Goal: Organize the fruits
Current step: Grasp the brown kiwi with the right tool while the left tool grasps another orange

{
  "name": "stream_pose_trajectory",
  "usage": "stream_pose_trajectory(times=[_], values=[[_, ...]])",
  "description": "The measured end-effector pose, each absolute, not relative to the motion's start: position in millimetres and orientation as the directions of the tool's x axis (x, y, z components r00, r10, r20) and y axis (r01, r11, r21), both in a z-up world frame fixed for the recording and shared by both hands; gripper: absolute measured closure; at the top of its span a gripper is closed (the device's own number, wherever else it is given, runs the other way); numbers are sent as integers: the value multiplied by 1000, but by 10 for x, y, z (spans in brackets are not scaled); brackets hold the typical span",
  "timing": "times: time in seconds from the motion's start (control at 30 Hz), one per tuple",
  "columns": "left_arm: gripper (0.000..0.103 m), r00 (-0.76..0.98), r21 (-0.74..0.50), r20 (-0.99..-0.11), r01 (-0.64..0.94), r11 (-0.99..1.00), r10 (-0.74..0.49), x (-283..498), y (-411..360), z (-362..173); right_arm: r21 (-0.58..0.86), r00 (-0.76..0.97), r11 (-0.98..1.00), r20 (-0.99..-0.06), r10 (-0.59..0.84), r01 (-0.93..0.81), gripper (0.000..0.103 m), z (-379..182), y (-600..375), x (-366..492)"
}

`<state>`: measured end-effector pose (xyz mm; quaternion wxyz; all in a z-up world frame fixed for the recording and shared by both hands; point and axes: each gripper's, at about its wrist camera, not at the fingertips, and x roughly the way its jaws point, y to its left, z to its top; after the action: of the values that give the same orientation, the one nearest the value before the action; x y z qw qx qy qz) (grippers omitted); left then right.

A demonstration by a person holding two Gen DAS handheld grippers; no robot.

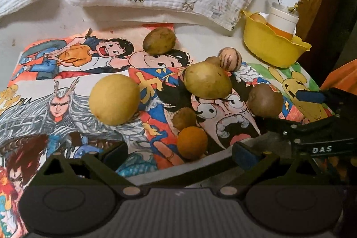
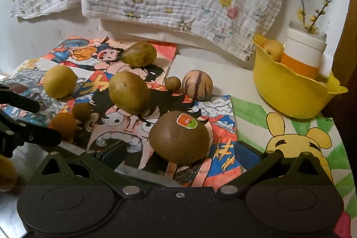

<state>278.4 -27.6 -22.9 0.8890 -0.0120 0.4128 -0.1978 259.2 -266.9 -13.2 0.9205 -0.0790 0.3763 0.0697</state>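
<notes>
Lying scattered over cartoon drawings (image 2: 223,122) that cover the table (image 2: 212,68), the fruit sits mostly toward the middle and near edge. The right gripper (image 2: 178,155) has its jaws apart on either side of a brown kiwi (image 2: 178,137) with a sticker, not clamped on it. The left gripper (image 1: 180,153) also stands wide, an orange (image 1: 192,142) just ahead between its fingers. A striped melon (image 2: 197,84) rests farther back, a yellow pear (image 1: 114,99) to the left. A yellow bowl (image 2: 290,93) at the far right corner holds one fruit and a white jar (image 2: 303,52).
</notes>
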Motion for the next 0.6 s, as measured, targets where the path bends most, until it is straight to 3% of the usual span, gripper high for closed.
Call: stream_pose_trajectory(times=[0.27,0.6], values=[[13,577,-180,-731,350,919,-363,2872,-319,-251,-66,685,981,-724,79,-183,2,-234,-2696,2777],[40,541,-182,-750,386,904,-382,2936,-388,-269,-47,674,981,-732,94,-188,14,-306,-2694,2821]])
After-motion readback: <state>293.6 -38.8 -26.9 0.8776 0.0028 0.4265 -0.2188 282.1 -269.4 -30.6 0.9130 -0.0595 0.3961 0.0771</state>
